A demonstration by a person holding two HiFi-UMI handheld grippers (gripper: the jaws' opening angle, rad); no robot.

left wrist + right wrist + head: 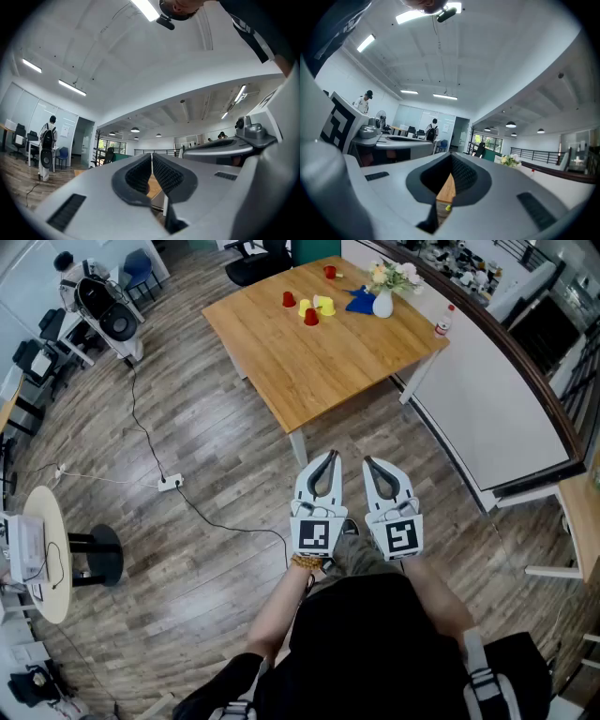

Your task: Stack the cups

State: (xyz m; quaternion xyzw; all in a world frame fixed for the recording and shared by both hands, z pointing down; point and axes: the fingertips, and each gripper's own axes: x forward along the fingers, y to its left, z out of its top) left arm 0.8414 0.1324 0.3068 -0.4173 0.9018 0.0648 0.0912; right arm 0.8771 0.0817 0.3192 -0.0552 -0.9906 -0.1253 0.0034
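I'm holding the left hand-held gripper (328, 457) and right hand-held gripper (368, 463) pressed together, empty, the head view alone showing red cups (310, 317) on the table (319, 371) at twelve o'clock.

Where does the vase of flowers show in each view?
Head view: vase of flowers at top, near the wooden table's far edge.
Left gripper view: not in it.
Right gripper view: right of centre, blooms only.
Shared landmark: the wooden table, a sliver low in both gripper views.
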